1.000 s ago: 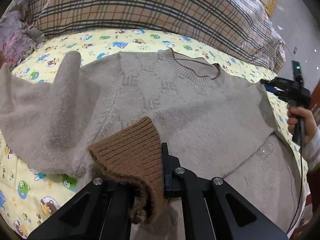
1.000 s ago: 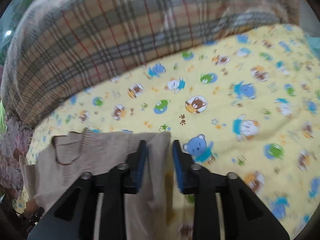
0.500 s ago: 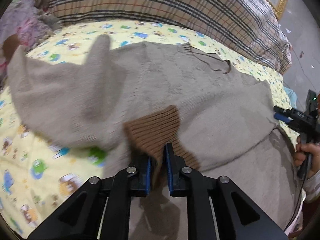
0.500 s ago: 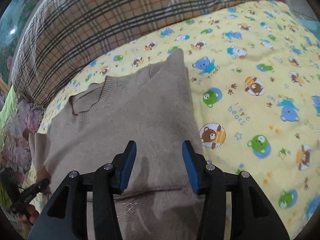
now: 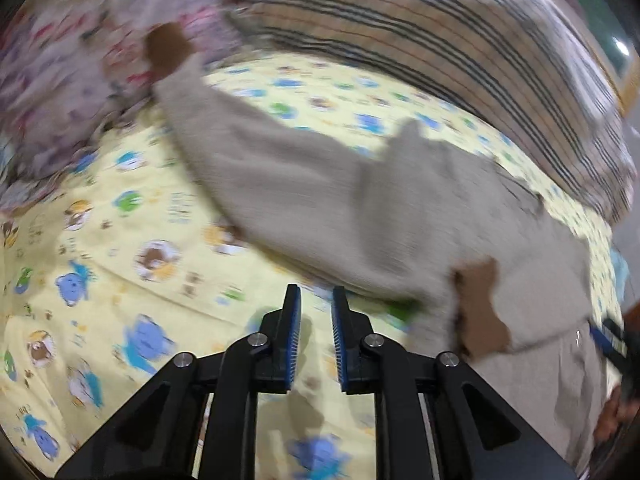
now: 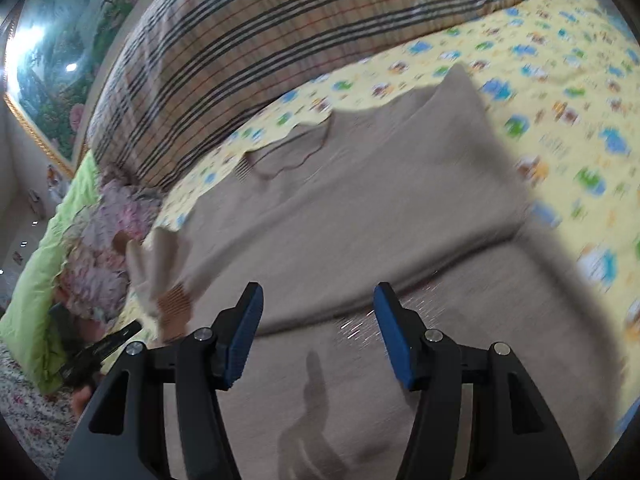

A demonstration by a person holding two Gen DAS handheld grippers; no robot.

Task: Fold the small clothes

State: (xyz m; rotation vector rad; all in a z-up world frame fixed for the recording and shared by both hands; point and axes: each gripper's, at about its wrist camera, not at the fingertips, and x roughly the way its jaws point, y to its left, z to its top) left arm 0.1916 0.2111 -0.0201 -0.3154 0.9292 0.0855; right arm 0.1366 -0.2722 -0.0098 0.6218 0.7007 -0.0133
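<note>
Lying flat: fuzzy beige sweater [image 6: 360, 208]; ribbed brown cuffs [image 5: 480, 308].

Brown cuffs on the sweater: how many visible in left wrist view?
2. One brown cuff lies at the far end of the outstretched sleeve, against the floral fabric. The other lies folded onto the sweater body, right of the open left gripper.

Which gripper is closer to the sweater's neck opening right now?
Right. The right gripper hangs open over the sweater body, below the collar. The left gripper is off the sweater's side, over the yellow sheet.
</note>
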